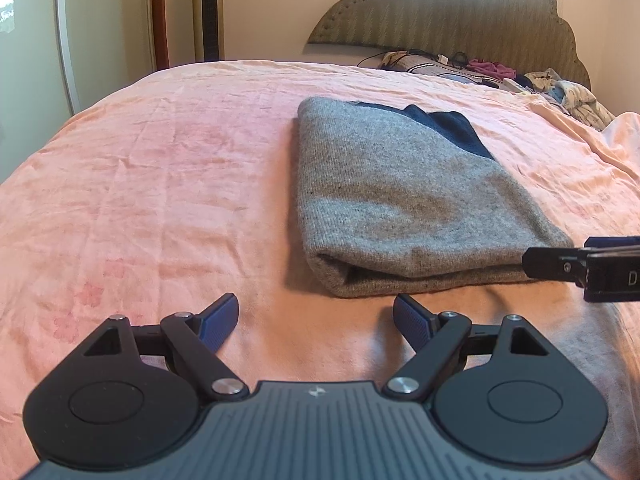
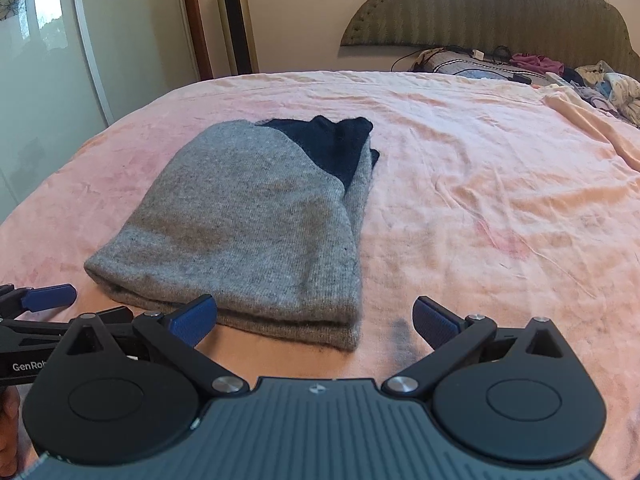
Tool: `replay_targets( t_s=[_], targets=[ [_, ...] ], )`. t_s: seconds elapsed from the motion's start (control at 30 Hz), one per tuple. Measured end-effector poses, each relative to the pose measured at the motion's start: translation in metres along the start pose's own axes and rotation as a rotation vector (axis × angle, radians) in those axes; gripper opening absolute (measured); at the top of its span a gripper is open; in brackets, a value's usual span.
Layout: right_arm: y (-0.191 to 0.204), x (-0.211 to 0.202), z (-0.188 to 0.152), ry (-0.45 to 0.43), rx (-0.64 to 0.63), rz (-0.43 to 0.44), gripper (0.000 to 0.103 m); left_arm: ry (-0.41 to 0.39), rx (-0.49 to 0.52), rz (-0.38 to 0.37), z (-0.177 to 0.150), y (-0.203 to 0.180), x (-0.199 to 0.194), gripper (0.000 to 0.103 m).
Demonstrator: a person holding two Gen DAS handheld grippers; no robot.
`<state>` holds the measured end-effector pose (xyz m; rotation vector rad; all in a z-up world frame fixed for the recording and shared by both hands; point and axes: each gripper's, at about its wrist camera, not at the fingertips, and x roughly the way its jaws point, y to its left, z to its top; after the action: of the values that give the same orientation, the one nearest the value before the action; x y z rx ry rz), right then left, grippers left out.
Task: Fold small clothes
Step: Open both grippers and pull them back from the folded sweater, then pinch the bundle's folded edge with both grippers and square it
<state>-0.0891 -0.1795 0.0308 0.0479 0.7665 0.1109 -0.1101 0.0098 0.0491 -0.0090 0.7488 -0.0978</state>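
Right now a grey knitted garment (image 1: 400, 204) is lying folded into a thick, roughly rectangular stack on a pink bedsheet (image 1: 160, 184), with a dark navy part (image 1: 448, 128) of it showing at its far end, toward the padded headboard (image 1: 460, 12). From the left wrist view the left gripper (image 1: 316, 318) is hovering just short of the garment's near folded edge, its jaws standing wide apart with only bare sheet between the blue pads (image 1: 222, 320), nothing being gripped. At the right edge of that same view the black tip of the right gripper (image 1: 560, 266) is poking in beside the garment's near right corner; whether it is touching the fabric cannot be told from there. From the right wrist view the right gripper (image 2: 316, 320) is likewise sitting with its jaws spread wide, the folded stack's near right corner lying between and just ahead of the pads, which are not pressing on it; the left pad (image 2: 196, 318) is overlapping the fabric's near edge in the picture, though contact is unclear. A dark smudge (image 2: 400, 334) is showing on the sheet just beside that corner. In the lower left of this view, the left gripper's blue-padded finger (image 2: 50, 296) is reaching in near the garment's near left corner, apart from it. Farther back, a heap of mixed clothes (image 2: 616, 88) and some cables are lying by the headboard, well apart from the garment, and a tall tower fan (image 2: 236, 16) is standing against the wall.
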Motion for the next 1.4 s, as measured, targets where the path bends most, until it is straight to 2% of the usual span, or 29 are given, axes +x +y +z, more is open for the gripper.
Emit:
replay_targets(
  t_s=[0.17, 0.33, 0.53, 0.6, 0.7, 0.77, 0.83, 0.87, 0.93, 0.97, 1.0, 1.07, 1.17, 1.23, 1.27, 1.33, 1.37, 1.4],
  targets=[
    [-0.006, 0.006, -0.016, 0.031, 0.053, -0.012, 0.103, -0.006, 0.014, 0.008, -0.003, -0.002, 0.002, 0.085],
    [0.009, 0.004, -0.036, -0.025, -0.044, -0.074, 0.103, -0.023, 0.036, 0.020, -0.009, -0.005, 0.002, 0.088],
    [0.009, 0.002, -0.036, -0.034, -0.038, -0.072, 0.103, -0.030, 0.025, 0.038, -0.008, -0.004, 0.000, 0.091],
    [0.000, 0.000, -0.028, -0.022, 0.016, -0.028, 0.103, -0.042, -0.019, 0.009, 0.000, 0.003, -0.004, 0.091],
    [-0.030, 0.002, -0.009, -0.004, 0.209, 0.130, 0.103, -0.037, -0.109, -0.073, 0.018, 0.015, -0.002, 0.091],
    [-0.050, 0.012, 0.003, 0.044, 0.358, 0.236, 0.103, 0.021, -0.225, -0.191, 0.029, 0.025, 0.009, 0.091],
    [-0.064, 0.023, 0.013, 0.078, 0.451, 0.319, 0.103, 0.108, -0.347, -0.310, 0.035, 0.035, 0.026, 0.090],
    [-0.068, 0.029, 0.016, 0.092, 0.471, 0.344, 0.099, 0.115, -0.377, -0.322, 0.035, 0.036, 0.030, 0.089],
    [-0.070, 0.037, 0.022, 0.121, 0.458, 0.360, 0.080, 0.123, -0.353, -0.321, 0.038, 0.032, 0.034, 0.052],
    [-0.068, 0.042, 0.025, 0.149, 0.435, 0.349, 0.050, 0.155, -0.346, -0.314, 0.038, 0.031, 0.039, 0.023],
    [-0.067, 0.045, 0.026, 0.167, 0.415, 0.331, 0.024, 0.163, -0.352, -0.306, 0.037, 0.032, 0.041, 0.016],
    [-0.062, 0.041, 0.029, 0.155, 0.352, 0.350, 0.023, 0.147, -0.340, -0.300, 0.038, 0.033, 0.035, 0.011],
    [-0.044, 0.014, 0.035, 0.102, 0.158, 0.325, 0.022, 0.098, -0.237, -0.282, 0.037, 0.028, 0.010, 0.009],
    [-0.039, 0.014, 0.029, 0.119, 0.051, 0.261, 0.020, 0.141, -0.215, -0.264, 0.029, 0.028, 0.013, 0.008],
    [-0.042, 0.021, 0.025, 0.144, 0.040, 0.241, 0.020, 0.148, -0.194, -0.244, 0.024, 0.027, 0.016, 0.008],
    [-0.053, 0.022, 0.021, 0.140, 0.099, 0.292, 0.021, 0.137, -0.158, -0.234, 0.018, 0.026, 0.010, 0.007],
    [-0.058, 0.020, 0.024, 0.140, 0.128, 0.313, 0.027, 0.129, -0.141, -0.245, 0.018, 0.027, 0.003, 0.008],
    [-0.064, 0.017, 0.029, 0.132, 0.158, 0.346, 0.047, 0.105, -0.133, -0.262, 0.020, 0.029, -0.005, 0.008]
  ],
)
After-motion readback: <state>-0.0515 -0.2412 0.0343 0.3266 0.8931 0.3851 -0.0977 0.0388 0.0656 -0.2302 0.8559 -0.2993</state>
